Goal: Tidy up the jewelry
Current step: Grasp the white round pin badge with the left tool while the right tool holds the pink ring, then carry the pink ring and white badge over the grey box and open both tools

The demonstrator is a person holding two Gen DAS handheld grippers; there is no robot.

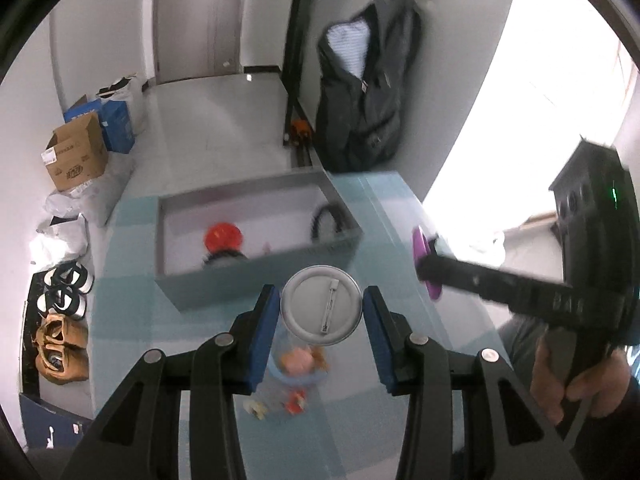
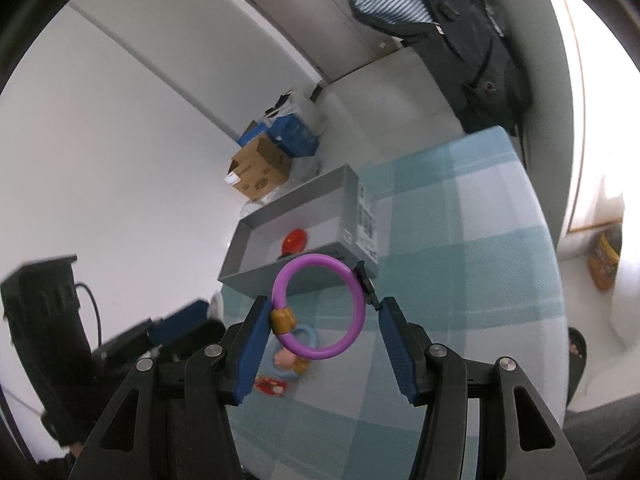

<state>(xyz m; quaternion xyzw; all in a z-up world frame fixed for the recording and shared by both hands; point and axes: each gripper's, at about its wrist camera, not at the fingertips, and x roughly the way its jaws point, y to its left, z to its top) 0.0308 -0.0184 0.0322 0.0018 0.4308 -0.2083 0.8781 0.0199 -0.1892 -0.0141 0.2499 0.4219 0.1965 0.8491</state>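
My left gripper [image 1: 322,310] is shut on a round silver pin badge [image 1: 322,306], back side up, held above the checked table just in front of the grey box [image 1: 256,276]. My right gripper [image 2: 320,314] is shut on a purple bracelet [image 2: 320,308] with a tan bead, held above the table near the box [image 2: 296,272]; it also shows in the left wrist view [image 1: 426,264]. The box holds a red round piece [image 1: 223,237] and a dark bangle [image 1: 328,220]. Small trinkets [image 1: 298,364] lie on the table under the left gripper.
The table wears a teal checked cloth [image 2: 460,280]. A dark coat [image 1: 368,92] hangs behind the table. Cardboard and blue boxes [image 1: 80,152] and shoes [image 1: 64,320] are on the floor at left.
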